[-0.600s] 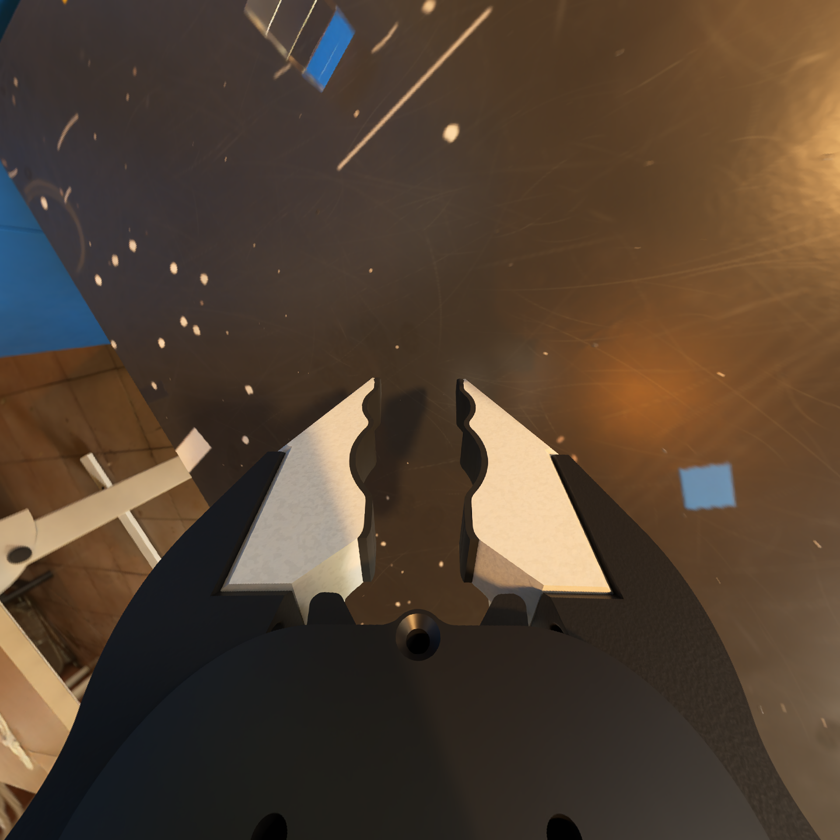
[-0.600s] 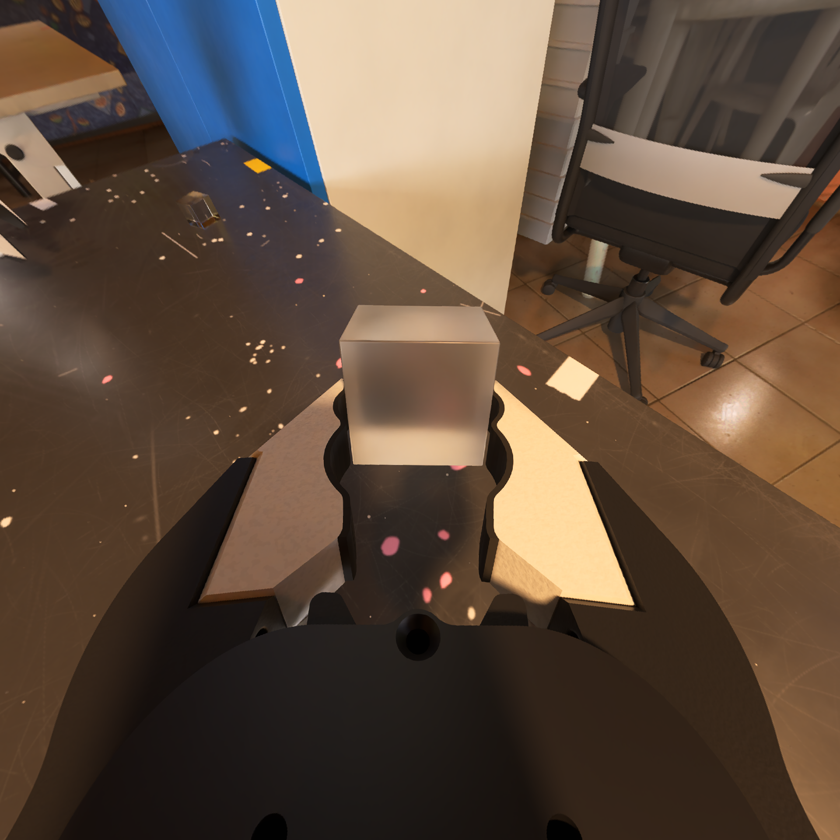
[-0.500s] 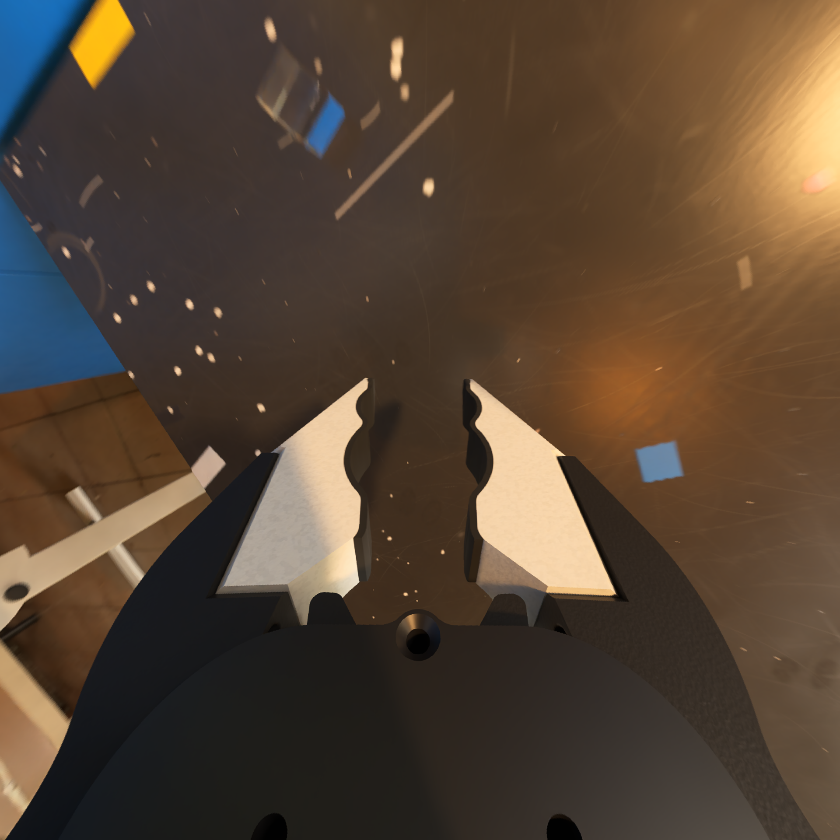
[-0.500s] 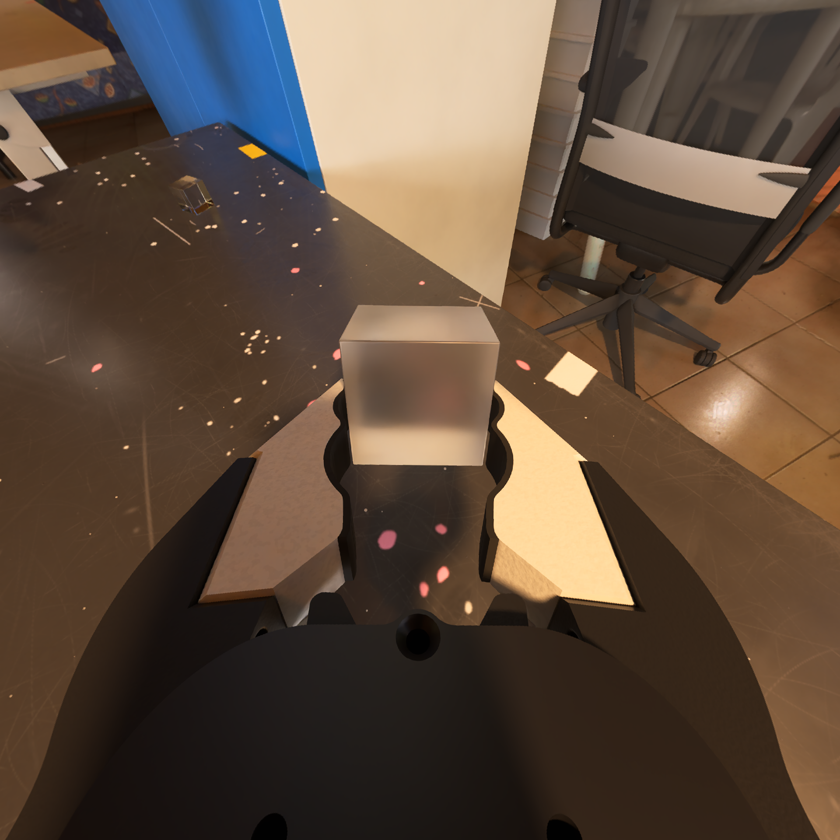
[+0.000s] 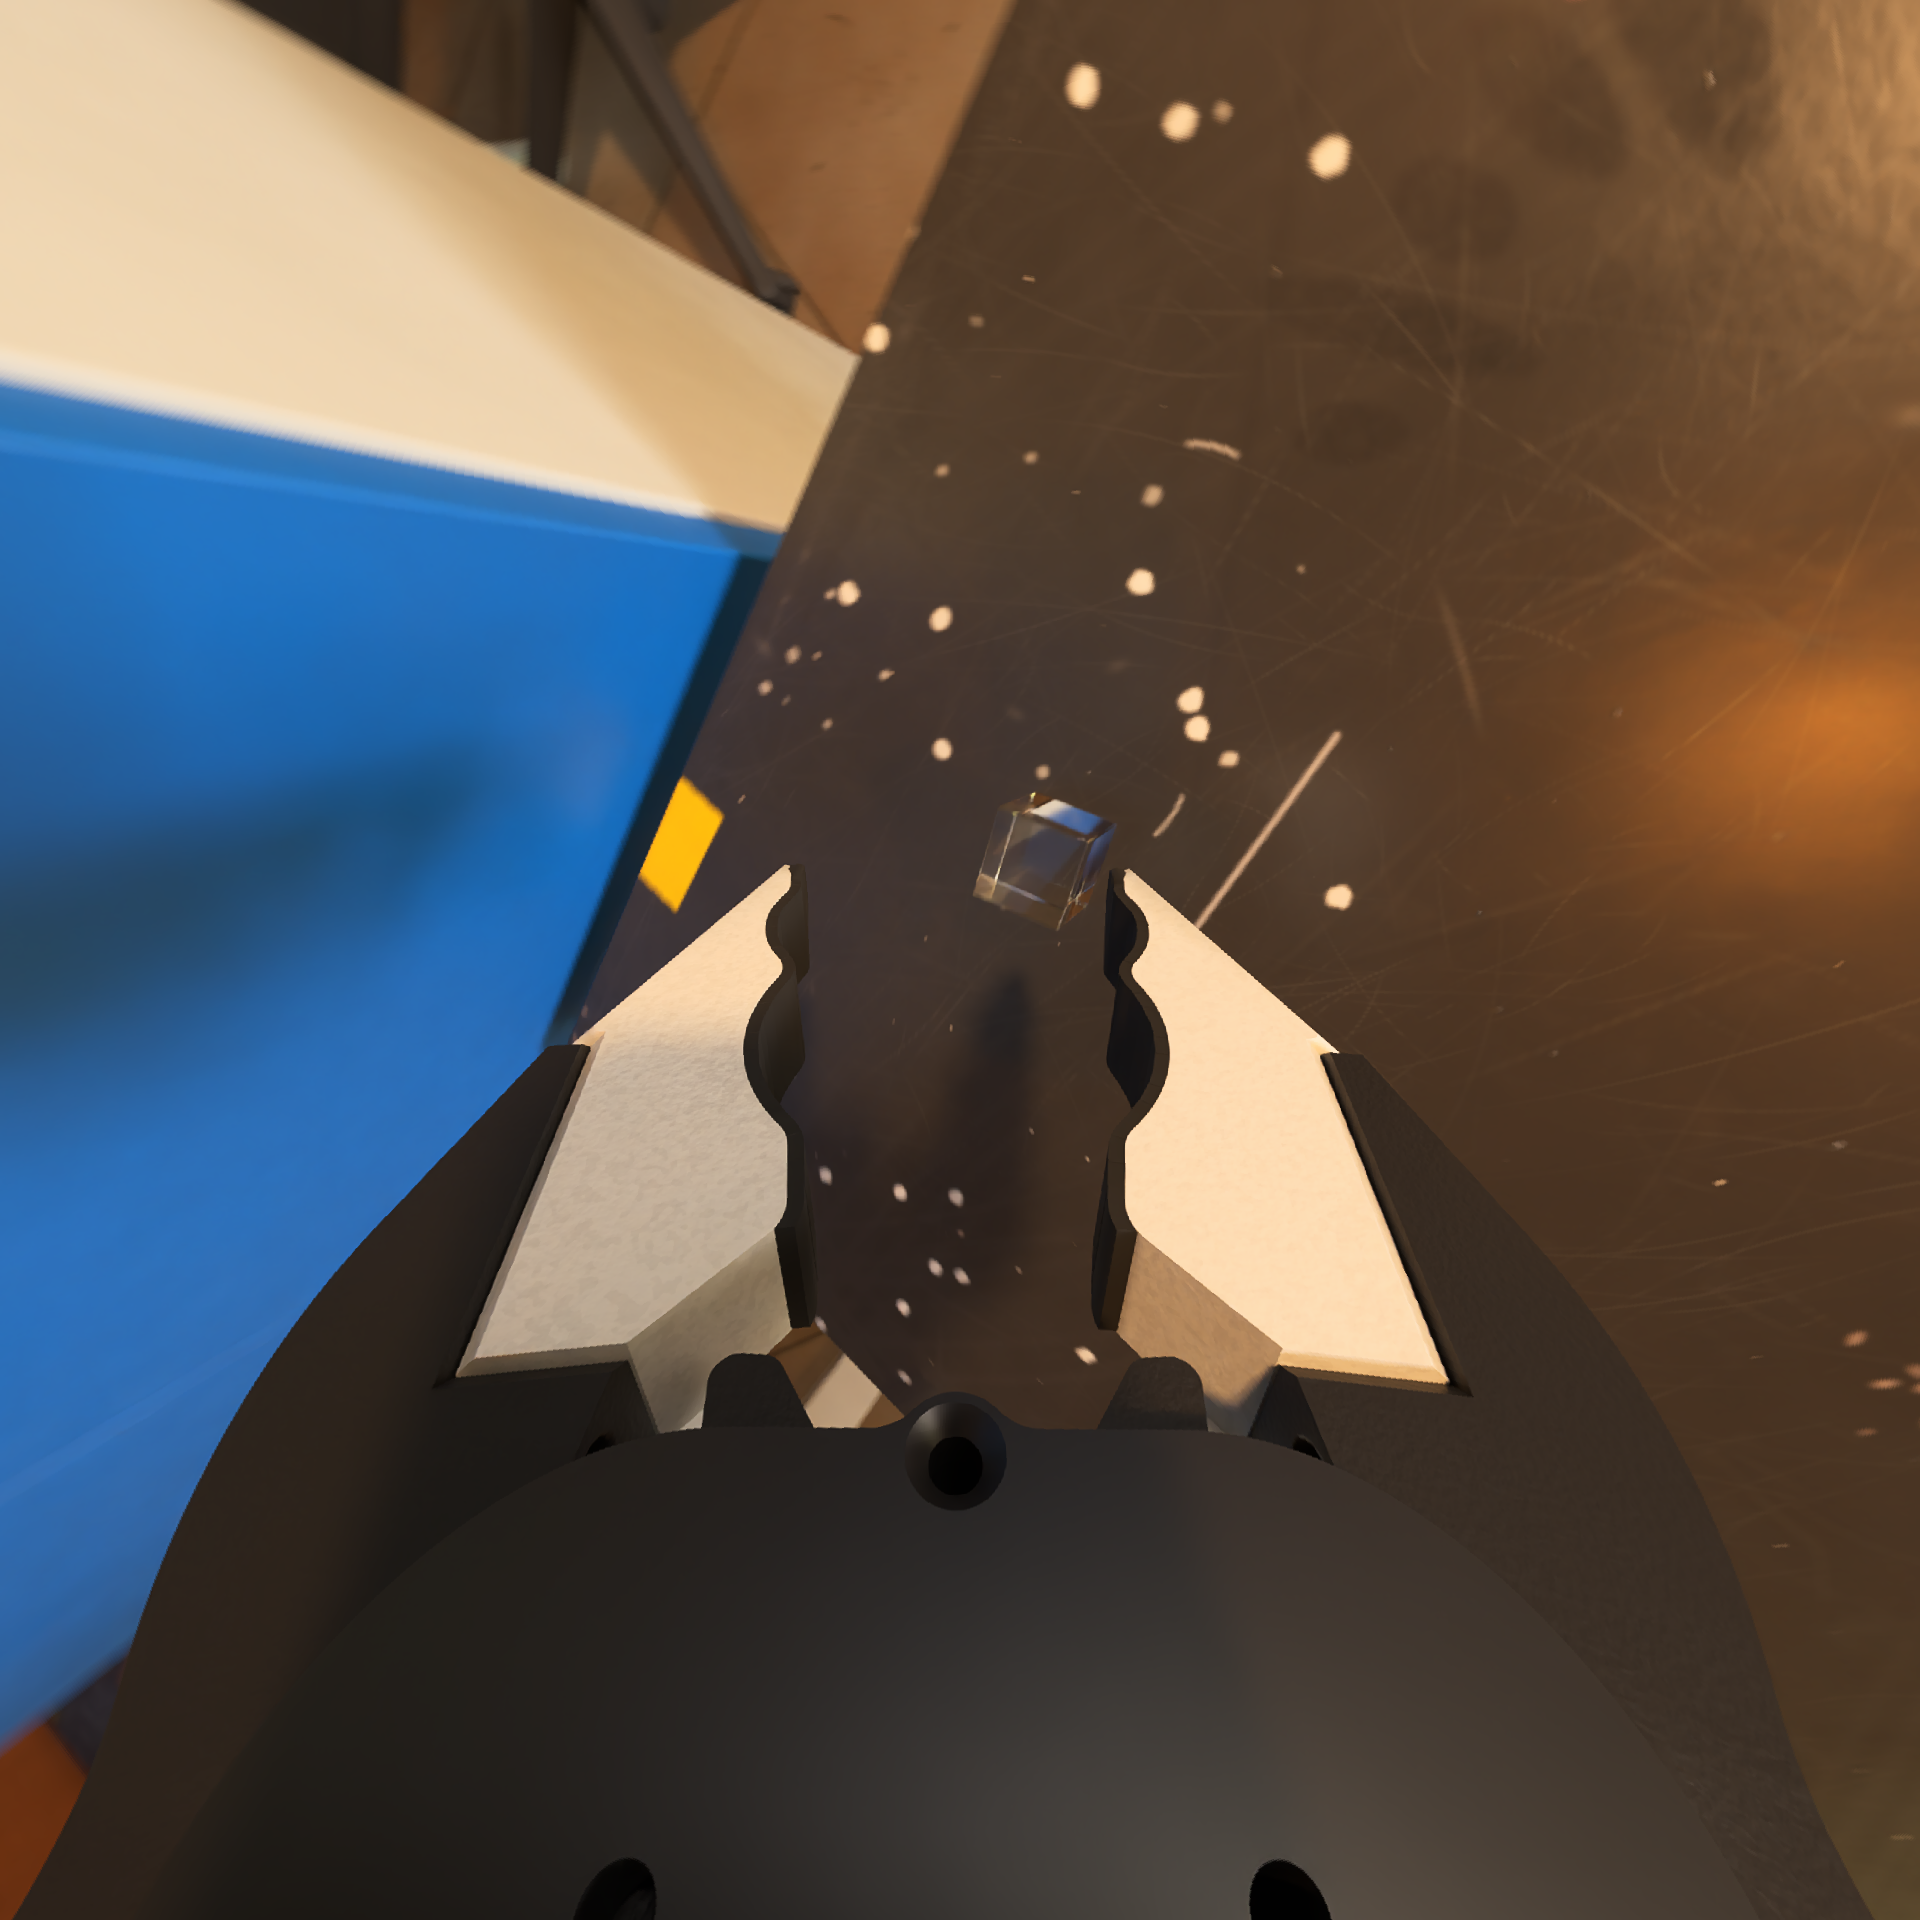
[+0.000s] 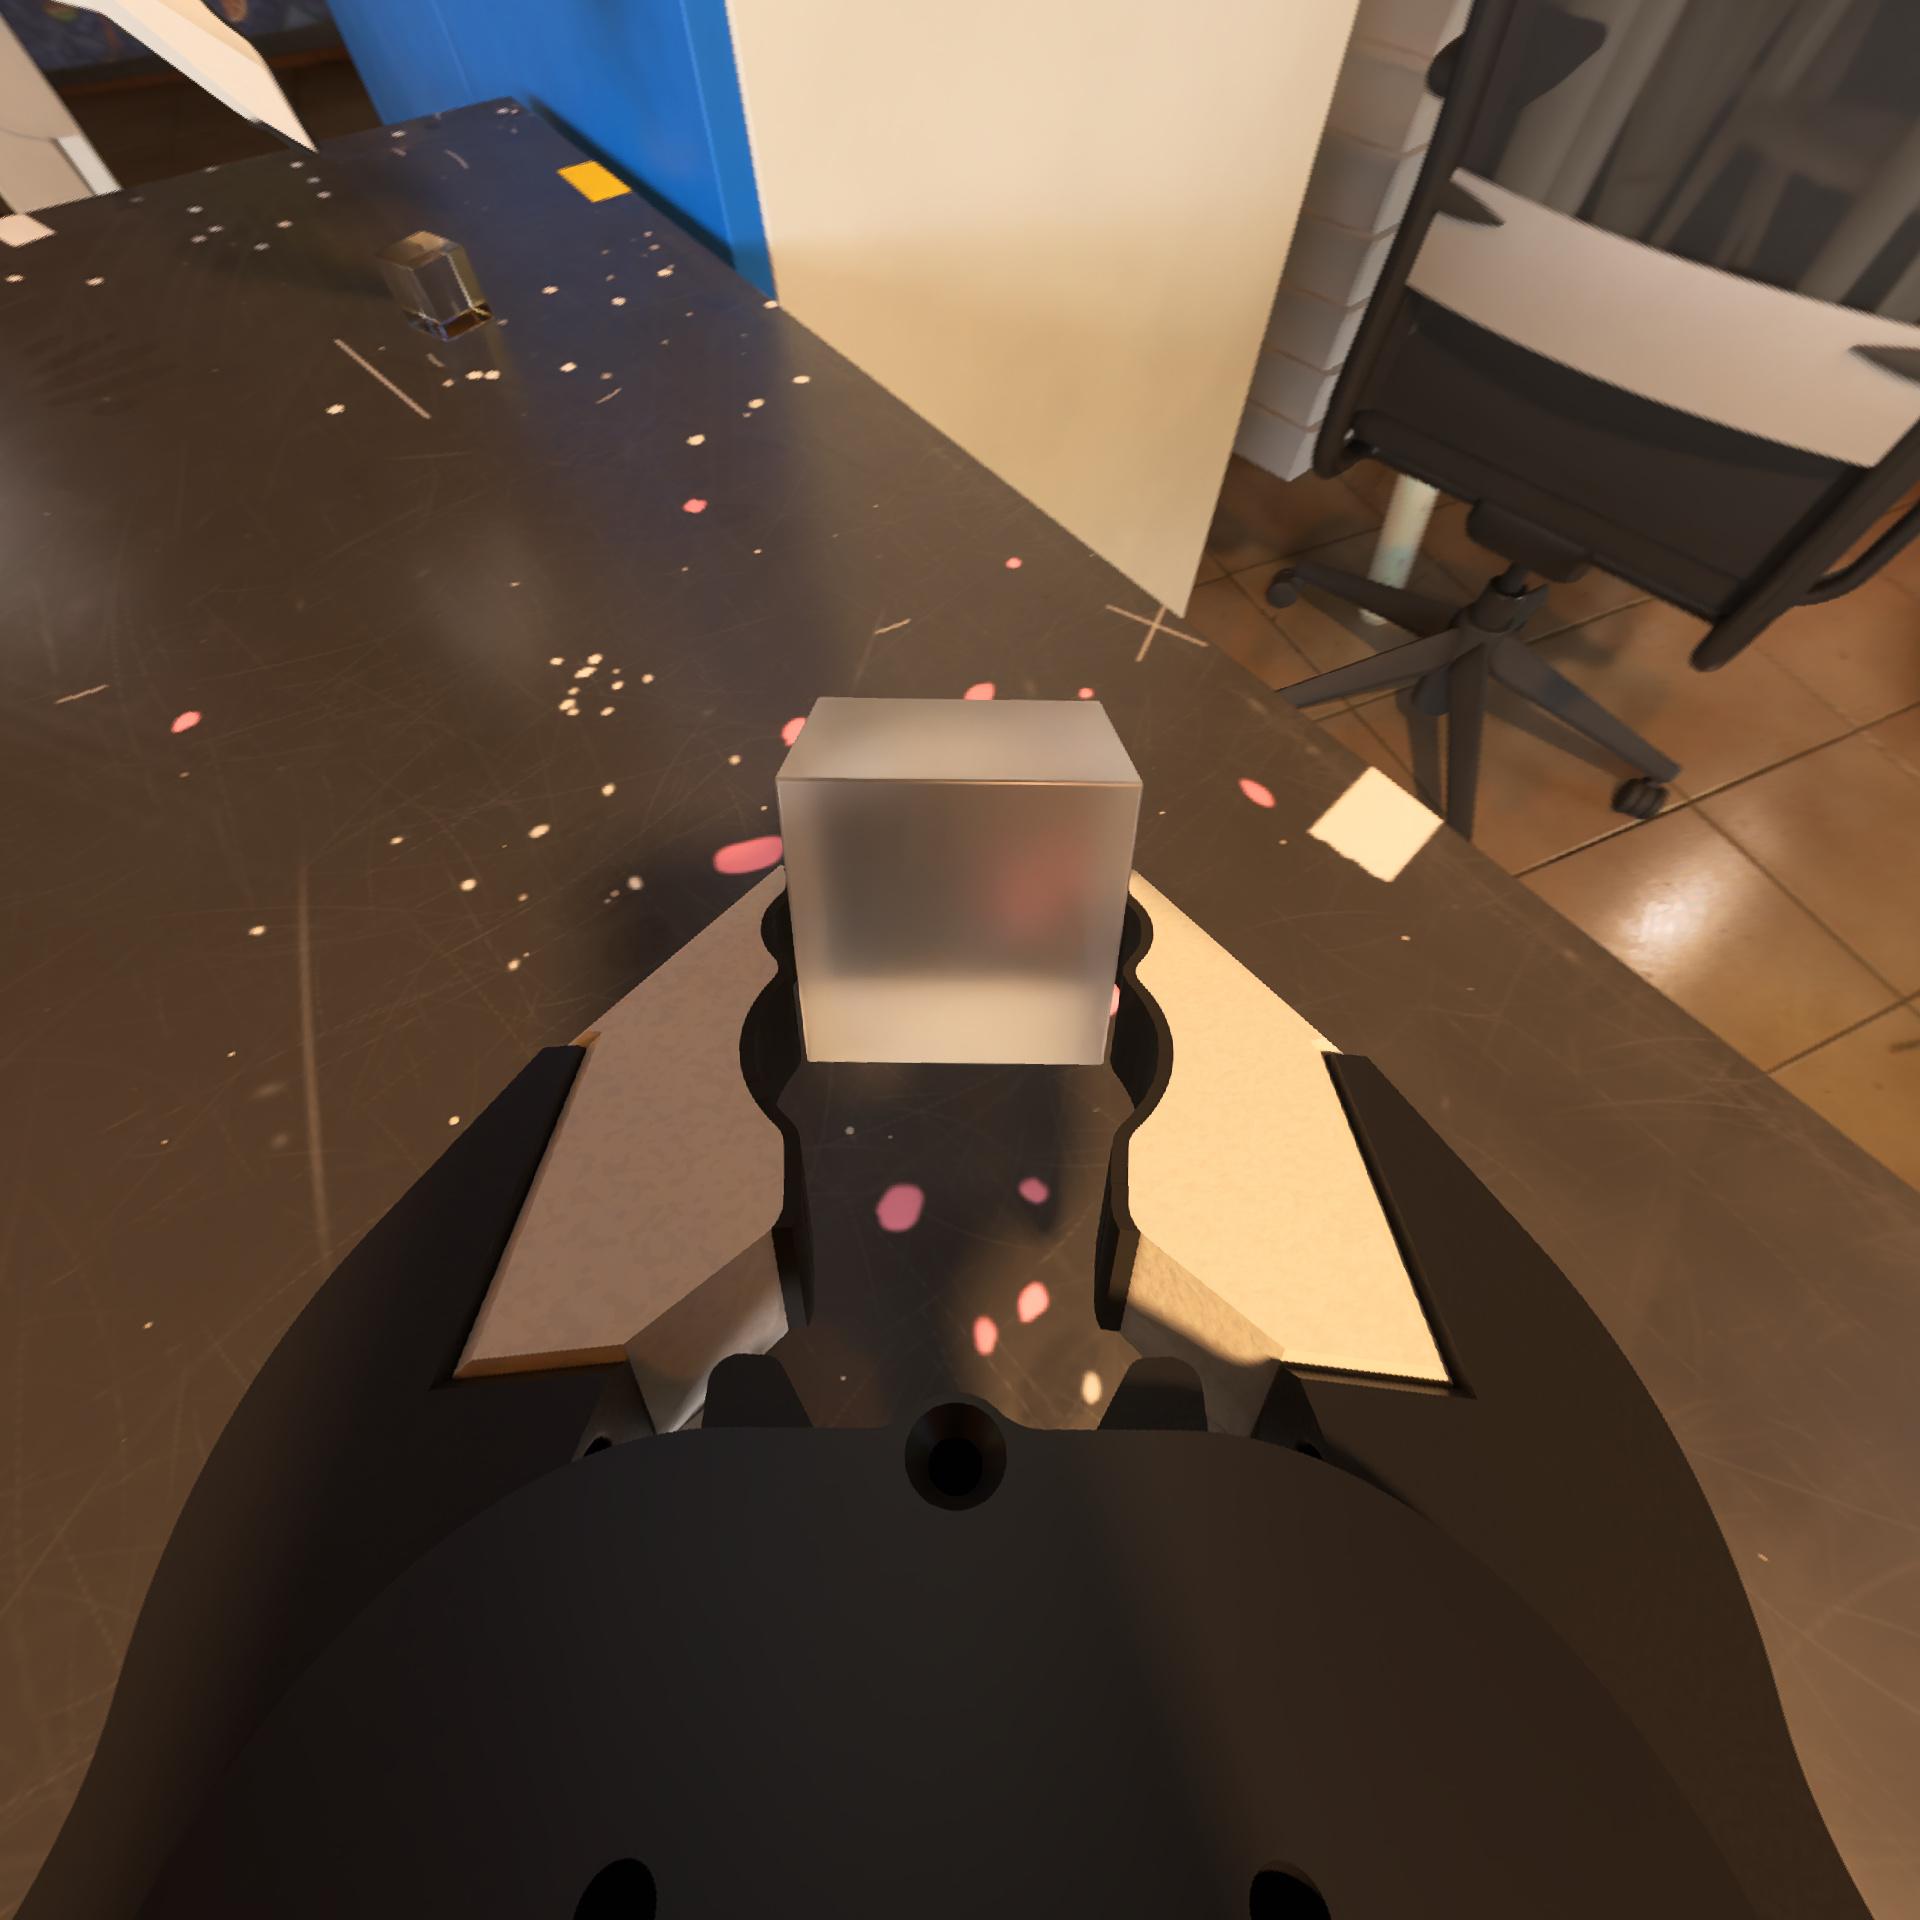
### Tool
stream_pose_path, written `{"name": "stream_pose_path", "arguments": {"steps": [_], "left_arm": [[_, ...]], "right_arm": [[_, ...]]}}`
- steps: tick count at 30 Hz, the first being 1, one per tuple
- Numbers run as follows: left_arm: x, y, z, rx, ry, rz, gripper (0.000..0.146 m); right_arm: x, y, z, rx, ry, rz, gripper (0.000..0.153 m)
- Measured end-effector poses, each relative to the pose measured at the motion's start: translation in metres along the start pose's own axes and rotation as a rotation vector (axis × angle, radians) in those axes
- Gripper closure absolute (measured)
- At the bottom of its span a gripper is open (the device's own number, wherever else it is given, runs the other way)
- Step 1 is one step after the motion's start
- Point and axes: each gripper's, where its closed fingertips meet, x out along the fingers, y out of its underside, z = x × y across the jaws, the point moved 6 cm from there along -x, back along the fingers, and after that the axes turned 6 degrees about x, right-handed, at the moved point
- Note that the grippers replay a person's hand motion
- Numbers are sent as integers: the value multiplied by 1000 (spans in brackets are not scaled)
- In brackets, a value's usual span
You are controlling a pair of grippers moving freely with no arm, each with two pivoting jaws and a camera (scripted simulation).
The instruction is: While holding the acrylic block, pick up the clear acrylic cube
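Observation:
The clear acrylic cube (image 5: 1044, 860) lies on the dark speckled table (image 5: 1455, 520), just beyond my left gripper's (image 5: 951, 883) fingertips and nearer the right one. The left gripper is open and empty above the table. In the right wrist view the same cube (image 6: 436, 283) sits far off at the upper left. My right gripper (image 6: 956, 904) is shut on a frosted acrylic block (image 6: 956, 894) and holds it above the table.
A blue and cream panel (image 5: 312, 727) stands along the table edge left of the cube; it also shows in the right wrist view (image 6: 987, 260). A yellow square mark (image 5: 681, 844) lies by it. An office chair (image 6: 1610, 416) stands on the tiled floor past the table edge.
The left gripper has swung toward the clear cube, which now lies just past its fingertips, and its jaws have opened wider. The right gripper still holds the frosted block and has shifted slightly.

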Motion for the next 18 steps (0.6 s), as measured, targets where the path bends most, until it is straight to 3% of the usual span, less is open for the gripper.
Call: {"name": "stream_pose_path", "arguments": {"steps": [8, 14, 18], "left_arm": [[54, 9, -3, 132, 250, 79, 106], [59, 13, -6, 221, 181, 32, 112], [52, 20, -18, 277, 227, 78, 116]], "right_arm": [[9, 5, 24, -21, -184, 43, 93], [9, 7, 33, -67, -198, 57, 93], [8, 6, 37, -70, -216, 53, 93]]}}
